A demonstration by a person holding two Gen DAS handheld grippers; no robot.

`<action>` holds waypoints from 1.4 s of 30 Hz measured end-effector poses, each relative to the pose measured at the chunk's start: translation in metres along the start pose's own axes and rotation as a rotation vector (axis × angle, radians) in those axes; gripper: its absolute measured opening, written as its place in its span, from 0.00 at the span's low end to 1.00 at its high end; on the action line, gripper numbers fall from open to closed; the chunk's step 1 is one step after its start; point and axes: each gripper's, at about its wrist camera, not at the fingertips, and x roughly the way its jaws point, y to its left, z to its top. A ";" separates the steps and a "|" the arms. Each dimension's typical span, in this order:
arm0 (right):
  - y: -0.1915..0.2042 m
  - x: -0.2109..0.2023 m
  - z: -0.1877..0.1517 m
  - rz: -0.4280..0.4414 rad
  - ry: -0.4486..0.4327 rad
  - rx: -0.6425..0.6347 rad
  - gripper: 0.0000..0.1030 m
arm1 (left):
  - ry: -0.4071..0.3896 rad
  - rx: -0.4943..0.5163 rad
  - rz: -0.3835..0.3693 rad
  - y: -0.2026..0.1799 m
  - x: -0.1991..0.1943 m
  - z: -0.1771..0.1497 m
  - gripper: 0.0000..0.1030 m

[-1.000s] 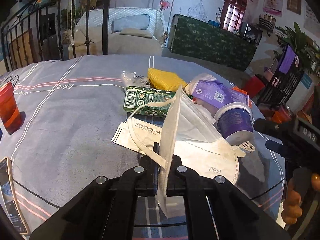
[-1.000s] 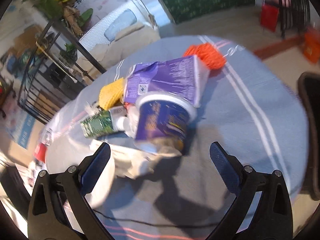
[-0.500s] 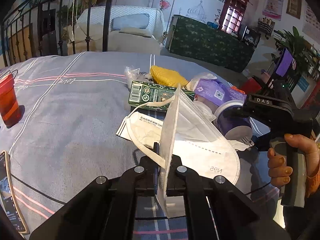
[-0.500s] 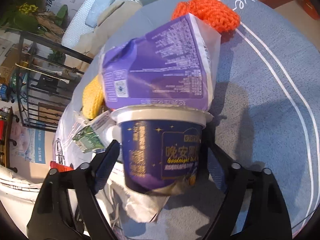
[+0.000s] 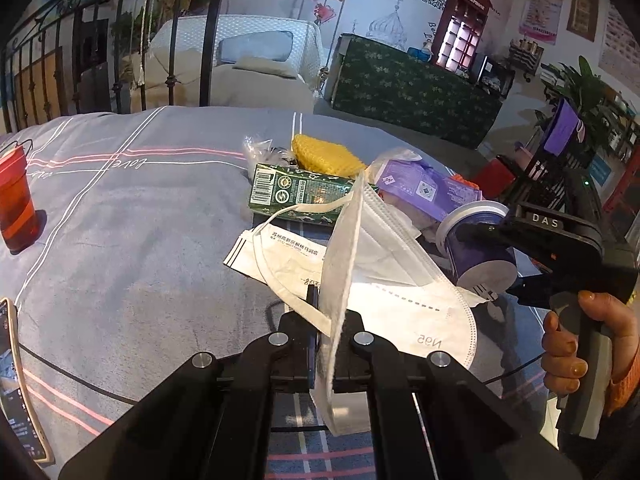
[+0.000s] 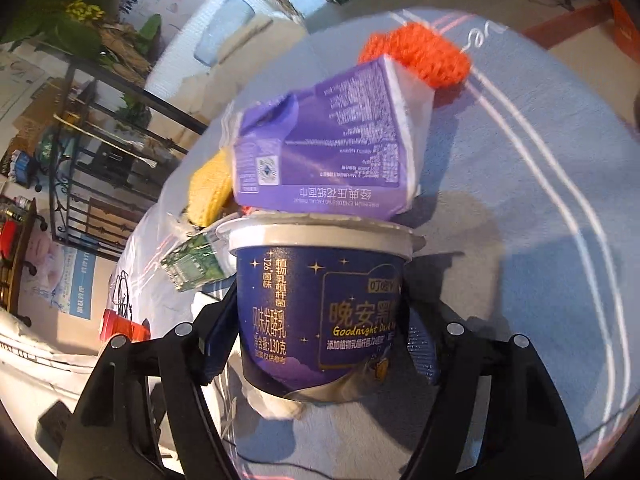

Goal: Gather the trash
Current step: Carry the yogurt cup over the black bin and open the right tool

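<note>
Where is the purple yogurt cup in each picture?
Left wrist view: yogurt cup right of centre, behind the white mask, at the right gripper.
Right wrist view: yogurt cup bottom centre, between the pads.
Shared landmark: green carton.

Beyond the far edge of the grey tablecloth [image 5: 120,216] with its white and pink stripes stands a white wicker sofa [image 5: 240,60] with pale cushions. A black iron railing [image 5: 100,56] runs at the left. A green patterned counter [image 5: 412,92] fronts a painted wall, beside what looks like a red telephone-box cabinet [image 5: 464,28]. Potted plants [image 5: 580,88] stand right.
</note>
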 end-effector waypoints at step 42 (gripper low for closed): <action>-0.242 -0.173 -0.042 -0.584 -0.434 0.147 0.70 | -0.023 0.386 -0.320 -0.195 0.027 -0.009 0.04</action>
